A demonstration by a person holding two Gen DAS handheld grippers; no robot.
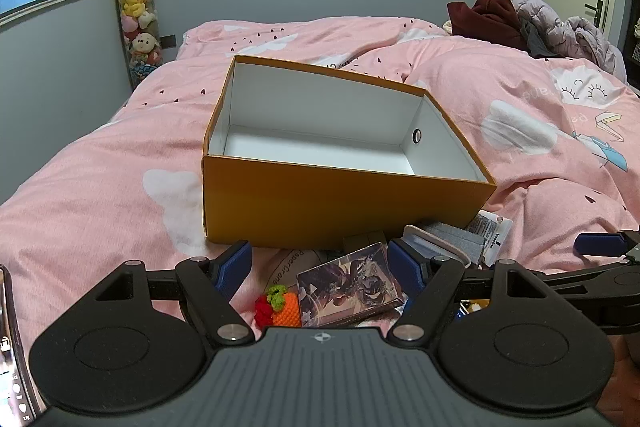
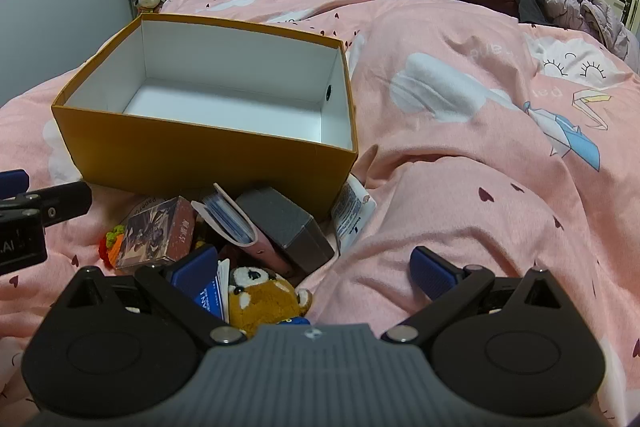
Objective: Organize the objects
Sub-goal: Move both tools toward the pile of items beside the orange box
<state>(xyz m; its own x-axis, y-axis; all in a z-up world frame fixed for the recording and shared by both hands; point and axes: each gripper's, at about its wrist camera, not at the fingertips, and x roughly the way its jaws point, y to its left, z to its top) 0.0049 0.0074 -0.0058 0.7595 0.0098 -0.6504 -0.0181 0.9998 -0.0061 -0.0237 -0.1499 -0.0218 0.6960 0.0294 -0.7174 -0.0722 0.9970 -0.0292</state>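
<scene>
Clutter awaiting sorting on a pink duvet (image 2: 460, 155). An open orange box (image 1: 320, 207) with a white, empty interior stands on the bed, presumably as the receptacle. Just in front of its near wall lies a loose heap: an illustrated card box (image 1: 352, 287), a crocheted carrot (image 1: 280, 307), a grey box (image 2: 288, 223), a pink card holder (image 2: 236, 223), a white packet (image 2: 352, 211) and a plush bear (image 2: 264, 299). The left gripper (image 1: 320, 267) hangs over the card box, jaws wide and empty; the right gripper (image 2: 316, 275) hangs over the bear, jaws likewise wide, holding nothing. Both tilt downward toward the heap, probably to begin picking.
</scene>
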